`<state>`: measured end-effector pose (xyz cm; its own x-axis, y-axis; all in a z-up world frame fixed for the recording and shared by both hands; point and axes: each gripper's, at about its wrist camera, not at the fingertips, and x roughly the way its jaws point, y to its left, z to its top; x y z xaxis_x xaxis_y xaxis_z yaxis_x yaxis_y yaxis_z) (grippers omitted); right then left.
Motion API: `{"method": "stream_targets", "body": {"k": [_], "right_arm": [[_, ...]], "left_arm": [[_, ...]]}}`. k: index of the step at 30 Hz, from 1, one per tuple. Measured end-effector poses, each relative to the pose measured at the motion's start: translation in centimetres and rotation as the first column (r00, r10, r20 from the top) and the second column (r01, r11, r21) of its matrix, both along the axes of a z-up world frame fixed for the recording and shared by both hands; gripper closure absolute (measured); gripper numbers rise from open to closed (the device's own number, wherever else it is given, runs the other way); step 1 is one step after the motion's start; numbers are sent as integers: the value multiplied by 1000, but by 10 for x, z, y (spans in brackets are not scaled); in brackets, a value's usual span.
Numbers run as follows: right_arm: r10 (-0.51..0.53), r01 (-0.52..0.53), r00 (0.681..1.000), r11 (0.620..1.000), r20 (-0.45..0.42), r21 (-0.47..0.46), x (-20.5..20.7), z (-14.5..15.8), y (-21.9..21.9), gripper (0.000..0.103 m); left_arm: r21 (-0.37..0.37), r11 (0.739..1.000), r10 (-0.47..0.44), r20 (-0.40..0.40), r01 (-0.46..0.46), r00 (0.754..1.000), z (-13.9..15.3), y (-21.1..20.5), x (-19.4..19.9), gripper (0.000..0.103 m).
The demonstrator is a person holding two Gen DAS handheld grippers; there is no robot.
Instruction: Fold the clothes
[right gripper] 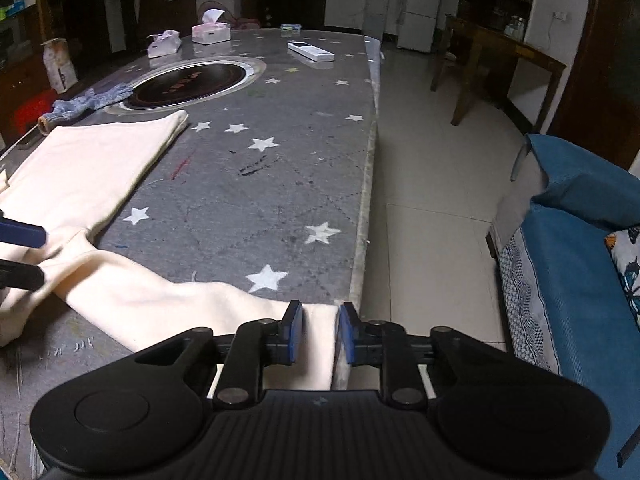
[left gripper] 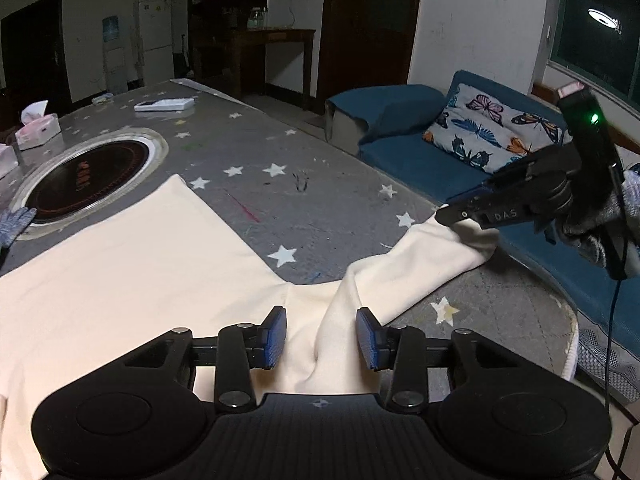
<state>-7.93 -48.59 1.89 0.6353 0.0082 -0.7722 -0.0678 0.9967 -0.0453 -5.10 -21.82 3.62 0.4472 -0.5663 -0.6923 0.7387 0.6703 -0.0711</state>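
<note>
- The cream garment [left gripper: 132, 264] lies spread flat on the grey star-patterned worktop [left gripper: 320, 184], its body filling the left wrist view from 8 to 11 o'clock. That flat body gives you a base to fold the sleeve onto.
- The sleeve [left gripper: 400, 264] runs out toward 2 o'clock in that view, its end reaching the worktop's edge beside the blue sofa [left gripper: 420, 160].
- Your right hand-held gripper [right gripper: 319, 330] has the sleeve's cuff end between its blue pads [right gripper: 295, 332]. The jaws look narrowed around the cloth, but I cannot tell whether they are truly clamped. The left wrist view shows the sleeve end lifted at the gripper tip, which suggests a grip.
- Your left hand-held gripper [left gripper: 321, 338] stands with jaws apart, straddling the raised ridge of cloth where sleeve meets body. Placed there, it can pin the shoulder as a hinge for the fold.
- The stove ring [left gripper: 86, 178], blue glove [right gripper: 86, 100], tissue boxes [right gripper: 210, 32] and remote [right gripper: 310, 51] sit at the far end, toward 11 and 12 o'clock, apart from the sleeve.
</note>
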Motion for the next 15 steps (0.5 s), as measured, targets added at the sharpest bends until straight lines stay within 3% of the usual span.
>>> {"method": "stream_targets", "body": {"k": [2, 3, 4, 7, 11, 15], "right_arm": [[16, -16, 1000, 1000, 2, -4, 2, 3, 3, 95], [27, -27, 1000, 1000, 8, -12, 2, 6, 5, 100], [37, -37, 999, 999, 13, -19, 2, 8, 6, 100], [67, -64, 996, 997, 62, -42, 4, 21, 13, 101], [98, -89, 981, 994, 169, -64, 3, 45, 20, 101], [116, -105, 939, 993, 324, -51, -14, 71, 17, 101]], "left_arm": [[0, 1000, -9, -9, 9, 1000, -2, -3, 1, 68], [-1, 1000, -13, -14, 13, 1000, -3, -4, 2, 75], [-1, 1000, -18, -19, 18, 1000, -4, -5, 2, 84], [-3, 1000, -30, -23, 30, 999, -5, -6, 0, 94], [-27, 998, -55, -14, 54, 998, -1, -4, -5, 97], [-72, 990, -122, -28, 120, 992, 4, -1, -13, 97]]}}
